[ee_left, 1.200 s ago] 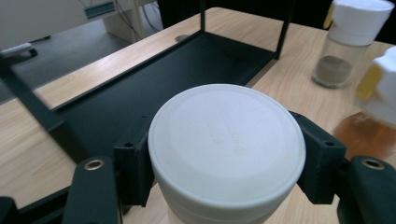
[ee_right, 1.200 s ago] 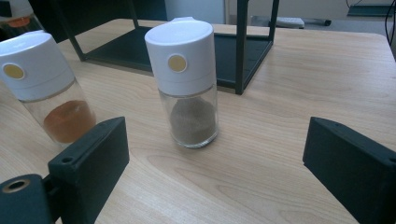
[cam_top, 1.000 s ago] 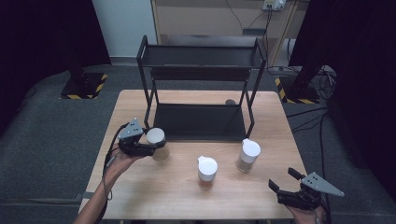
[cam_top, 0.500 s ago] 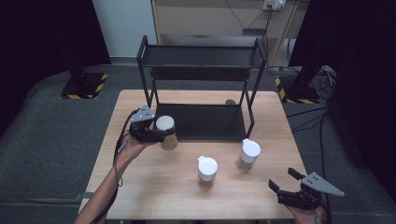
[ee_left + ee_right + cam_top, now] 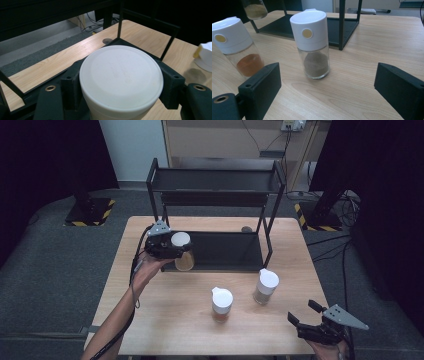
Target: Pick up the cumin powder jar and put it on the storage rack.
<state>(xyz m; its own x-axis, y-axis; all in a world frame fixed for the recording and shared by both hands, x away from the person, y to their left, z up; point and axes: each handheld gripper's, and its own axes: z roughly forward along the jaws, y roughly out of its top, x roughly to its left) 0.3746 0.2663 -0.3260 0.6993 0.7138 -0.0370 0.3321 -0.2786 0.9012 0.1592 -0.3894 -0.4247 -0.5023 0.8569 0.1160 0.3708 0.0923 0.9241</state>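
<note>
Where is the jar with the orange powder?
In the high view the orange-powder jar stands on the table's near middle, just left of the grey-powder jar, in front of the black rack.

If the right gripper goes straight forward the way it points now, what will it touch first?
Most likely the spice jar with grey-brown powder, which stands upright on the table almost centred between the open jaws of the right gripper. The jar with orange powder sits off to the side. Depth is uncertain.

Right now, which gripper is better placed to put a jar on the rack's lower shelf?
Probably the left. The left gripper is shut on a jar at the front edge of the lower shelf. The right gripper is open near the table's front edge, holding nothing.
</note>
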